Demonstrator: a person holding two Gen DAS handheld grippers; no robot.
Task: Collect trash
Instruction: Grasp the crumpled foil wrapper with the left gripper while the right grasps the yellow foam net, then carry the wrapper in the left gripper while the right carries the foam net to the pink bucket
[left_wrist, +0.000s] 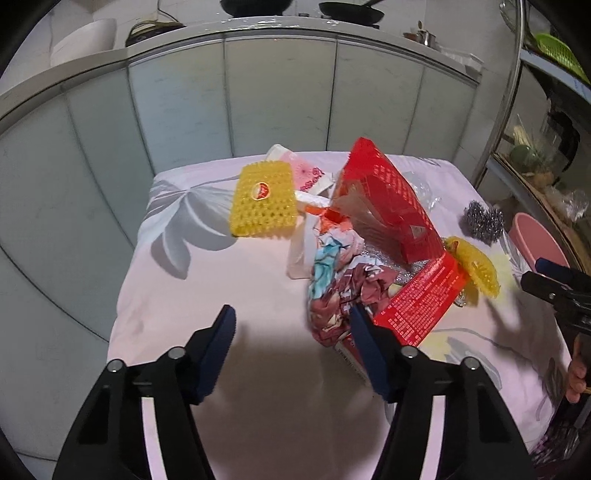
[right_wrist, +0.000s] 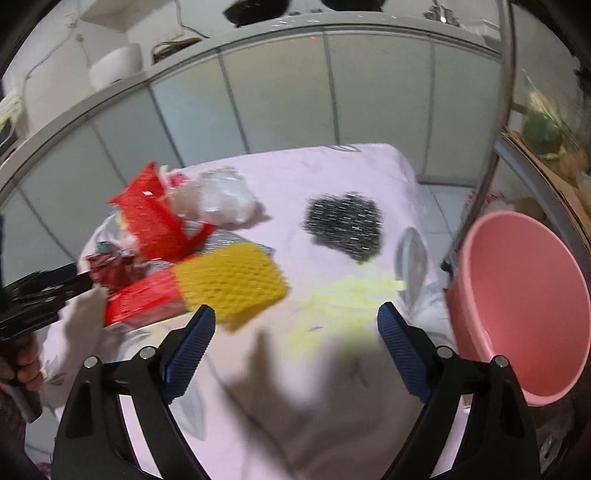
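Observation:
Trash lies on a pink cloth-covered table (left_wrist: 240, 280). A torn red box (left_wrist: 391, 206) stands at the middle right, with crumpled wrappers (left_wrist: 340, 288) in front of it. A yellow foam net (left_wrist: 263, 201) lies at the back left; another yellow foam net (right_wrist: 231, 282) lies by the box's right side. A steel scourer (right_wrist: 345, 225) lies further right. A pink bin (right_wrist: 517, 299) stands off the table's right edge. My left gripper (left_wrist: 291, 321) is open, its right finger beside the wrappers. My right gripper (right_wrist: 295, 321) is open above pale yellow scraps (right_wrist: 347, 299).
A clear plastic bag (right_wrist: 225, 201) and a white cup (left_wrist: 279, 153) lie behind the red box. Grey cabinet doors (left_wrist: 277, 92) under a counter stand behind the table. A metal rack with shelves (left_wrist: 517, 110) stands at the right.

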